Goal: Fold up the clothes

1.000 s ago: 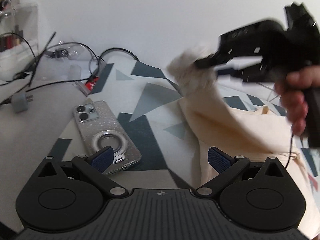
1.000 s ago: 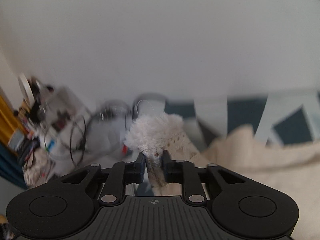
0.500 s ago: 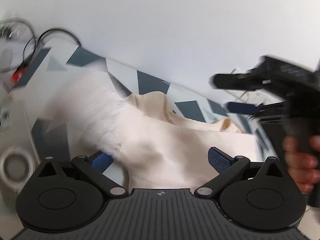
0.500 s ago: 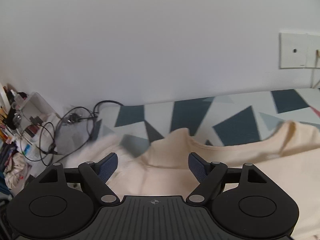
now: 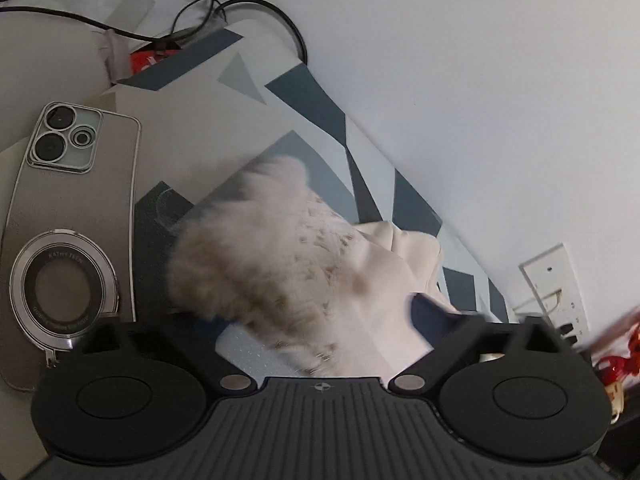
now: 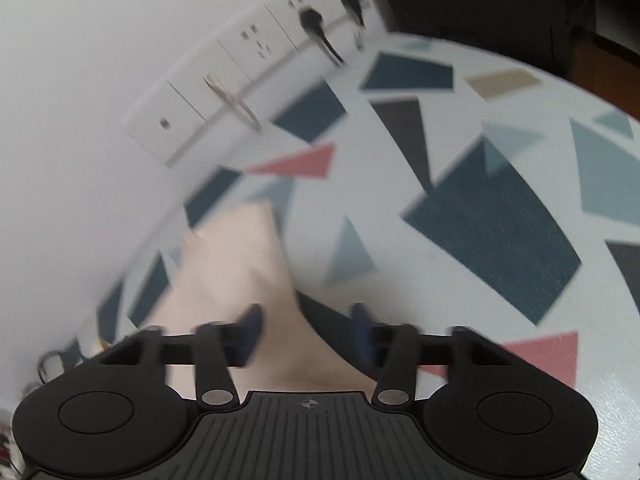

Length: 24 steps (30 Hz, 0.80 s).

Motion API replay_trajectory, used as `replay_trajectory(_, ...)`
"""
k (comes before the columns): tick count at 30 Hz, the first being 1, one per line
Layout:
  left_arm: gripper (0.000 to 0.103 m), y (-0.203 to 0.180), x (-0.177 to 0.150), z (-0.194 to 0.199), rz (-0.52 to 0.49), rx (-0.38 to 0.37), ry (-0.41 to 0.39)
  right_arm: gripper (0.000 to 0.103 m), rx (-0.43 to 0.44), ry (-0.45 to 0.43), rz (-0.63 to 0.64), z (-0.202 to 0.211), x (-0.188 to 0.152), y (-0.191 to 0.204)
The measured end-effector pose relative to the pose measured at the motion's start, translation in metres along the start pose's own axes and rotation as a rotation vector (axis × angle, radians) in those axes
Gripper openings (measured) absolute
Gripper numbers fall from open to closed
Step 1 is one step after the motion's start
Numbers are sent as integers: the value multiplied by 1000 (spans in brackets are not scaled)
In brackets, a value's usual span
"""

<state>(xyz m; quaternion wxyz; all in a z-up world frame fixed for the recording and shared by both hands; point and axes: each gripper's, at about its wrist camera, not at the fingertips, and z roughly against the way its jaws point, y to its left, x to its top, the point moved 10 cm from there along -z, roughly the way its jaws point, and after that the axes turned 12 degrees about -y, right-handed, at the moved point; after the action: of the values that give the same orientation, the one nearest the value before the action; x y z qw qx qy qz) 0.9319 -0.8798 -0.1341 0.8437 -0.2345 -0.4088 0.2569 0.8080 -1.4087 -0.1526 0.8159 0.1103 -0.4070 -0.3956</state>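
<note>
- lying on the counter (image 5: 320,120), over its cloth of grey, blue and pink triangles, is the cream garment (image 5: 384,280), with its fluffy fur-trimmed end (image 5: 240,264) bunched up toward the phone (image 5: 72,224).
- left hand-held gripper (image 5: 316,320) is spread wide, fingers well apart, with the fluffy end and cream fabric lying between them; nothing is pinched (the left fingertip is hidden behind the fur).
- right hand-held gripper (image 6: 306,330) is also parted, a moderate gap between its blue pads (image 6: 250,326), and a fold of the cream garment (image 6: 236,264) runs up between them; the picture is too blurred to tell whether either pad touches the cloth.
- phone lies face down just left of the fluffy end, a ring holder on its back.
- black cables (image 5: 208,12) trail across the far left of the counter.
- white wall sockets (image 6: 256,64) sit along the wall behind the counter, two with black plugs in.
</note>
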Motion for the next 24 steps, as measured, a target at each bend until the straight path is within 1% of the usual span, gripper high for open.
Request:
replay_trajectory(1,39,1,2,1,-35,40,-6,36,1,-1,5,-2,-4,0)
replay_trajectory(2,38,1,3,4,-74,72,-16,36,5,-3,8,-4,-7,1)
replay_trajectory(4,37,-4,5,13,-161,102,-55,37,38,-8,2,-9,-10,13)
replay_trajectory(6,36,-19,1,19,-336,135,-97,39,60,-5,-1,-12,-12,21)
replay_trajectory(8,34,-37,-9,23,-544,172,-140,40,76,3,-3,-14,-14,27)
replay_trajectory(9,30,-46,-14,24,-634,186,-163,40,84,7,-5,-15,-15,30)
replay_trajectory(10,29,-55,-18,25,-715,197,-191,40,92,11,-6,-17,-16,33)
replay_trajectory(12,27,-76,-24,31,-839,209,-264,40,108,18,-8,-19,-17,39)
replay_trajectory(13,26,-88,-29,33,-897,204,-297,40,116,22,-9,-20,-18,41)
replay_trajectory(15,25,-116,-43,35,-1000,147,-342,41,119,23,-10,-22,-17,37)
replay_trajectory(16,25,-130,-53,36,-1049,111,-359,41,114,21,-7,-21,-15,31)
replay_trajectory(17,25,-144,-67,34,-1098,60,-358,41,108,17,-5,-20,-13,25)
replay_trajectory(19,25,-165,-102,24,-1207,-33,-325,41,104,9,-4,-17,-10,14)
replay_trajectory(20,26,-172,-120,18,-1253,-75,-296,41,103,3,4,-16,-9,9)
replay_trajectory(22,29,-173,-150,4,-1298,-112,-202,42,101,-7,19,-14,-7,0)
replay_trajectory(24,42,-170,-162,1,-1332,-112,-172,42,98,-6,16,-12,-9,-7)
